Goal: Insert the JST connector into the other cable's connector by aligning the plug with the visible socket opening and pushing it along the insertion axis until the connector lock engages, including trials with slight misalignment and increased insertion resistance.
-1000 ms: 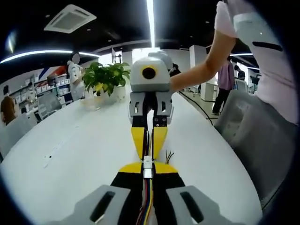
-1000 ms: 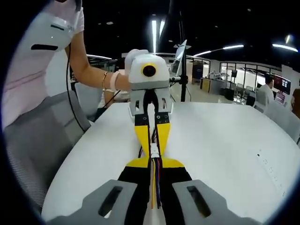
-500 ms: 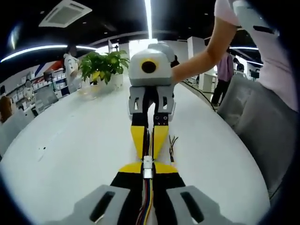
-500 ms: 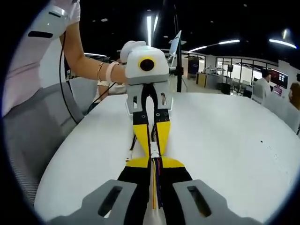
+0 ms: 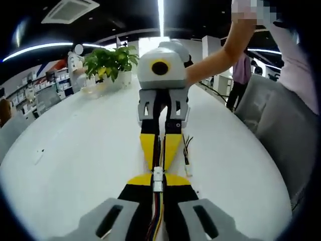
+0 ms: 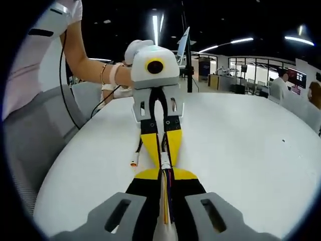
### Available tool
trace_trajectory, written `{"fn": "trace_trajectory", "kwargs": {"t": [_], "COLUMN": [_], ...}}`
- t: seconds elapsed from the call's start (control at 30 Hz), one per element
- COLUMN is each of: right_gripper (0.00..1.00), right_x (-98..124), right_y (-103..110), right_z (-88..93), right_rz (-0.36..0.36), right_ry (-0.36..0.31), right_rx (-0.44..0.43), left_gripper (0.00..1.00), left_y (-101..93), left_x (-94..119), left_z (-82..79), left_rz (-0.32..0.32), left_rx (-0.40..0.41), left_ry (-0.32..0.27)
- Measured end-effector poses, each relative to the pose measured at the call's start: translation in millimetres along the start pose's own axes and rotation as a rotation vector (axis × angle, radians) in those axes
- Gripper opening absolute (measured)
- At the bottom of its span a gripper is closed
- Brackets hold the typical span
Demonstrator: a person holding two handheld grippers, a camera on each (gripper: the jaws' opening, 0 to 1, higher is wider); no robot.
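Note:
In the left gripper view my left gripper [image 5: 158, 182] is shut on a cable of coloured wires [image 5: 156, 221] that ends in a white JST connector [image 5: 158, 176]. My right gripper [image 5: 159, 165] faces it tip to tip, yellow jaws closed on the other cable. The two white connector halves touch between the tips; I cannot tell whether the lock is engaged. In the right gripper view my right gripper [image 6: 164, 174] is shut on its wires [image 6: 165, 201], with the white connector [image 6: 164, 161] at the tips of the left gripper [image 6: 163, 156].
Both grippers hover low over a white table [image 5: 75, 150]. A loose spare cable [image 5: 187, 158] lies beside the jaws, its end [image 6: 134, 163] on the table. A potted plant [image 5: 111, 60] stands at the far edge. A person's arm [image 5: 220, 50] and grey chairs [image 5: 273, 125] flank the table.
Both views have shifted slightly as the hands moved, bringing the loose spare cable on the table into fuller view. The grippers stay tip to tip, both shut on their cables.

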State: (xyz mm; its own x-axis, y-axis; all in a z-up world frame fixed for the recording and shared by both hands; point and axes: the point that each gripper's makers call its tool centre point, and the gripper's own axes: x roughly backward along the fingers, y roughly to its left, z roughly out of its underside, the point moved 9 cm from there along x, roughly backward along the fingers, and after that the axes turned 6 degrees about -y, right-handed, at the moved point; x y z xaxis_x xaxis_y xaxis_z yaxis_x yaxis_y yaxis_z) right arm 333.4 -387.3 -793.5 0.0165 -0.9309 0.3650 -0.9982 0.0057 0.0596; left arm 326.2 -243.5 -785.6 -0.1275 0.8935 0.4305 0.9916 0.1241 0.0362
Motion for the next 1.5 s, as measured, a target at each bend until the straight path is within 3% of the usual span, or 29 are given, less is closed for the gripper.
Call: {"fn": "trace_trajectory", "kwargs": {"t": [1.27,1.5], "right_gripper": [0.04,0.05], "right_x": [-5.8,-6.0], "right_y": [0.1,1.6], "right_z": [8.5,5.6], "right_rz": [0.021,0.039], "right_ry": [0.024,0.014], "right_rx": [-0.05,-0.06], "left_gripper": [0.01,0.11], "left_y": [-1.9,-2.6], "left_x": [-2.9,-2.0], "left_z": [8.3,7.8], "left_rz": [-0.023,-0.065], "left_rx": [0.041,0.045], "left_ry": [0.037,0.037]}}
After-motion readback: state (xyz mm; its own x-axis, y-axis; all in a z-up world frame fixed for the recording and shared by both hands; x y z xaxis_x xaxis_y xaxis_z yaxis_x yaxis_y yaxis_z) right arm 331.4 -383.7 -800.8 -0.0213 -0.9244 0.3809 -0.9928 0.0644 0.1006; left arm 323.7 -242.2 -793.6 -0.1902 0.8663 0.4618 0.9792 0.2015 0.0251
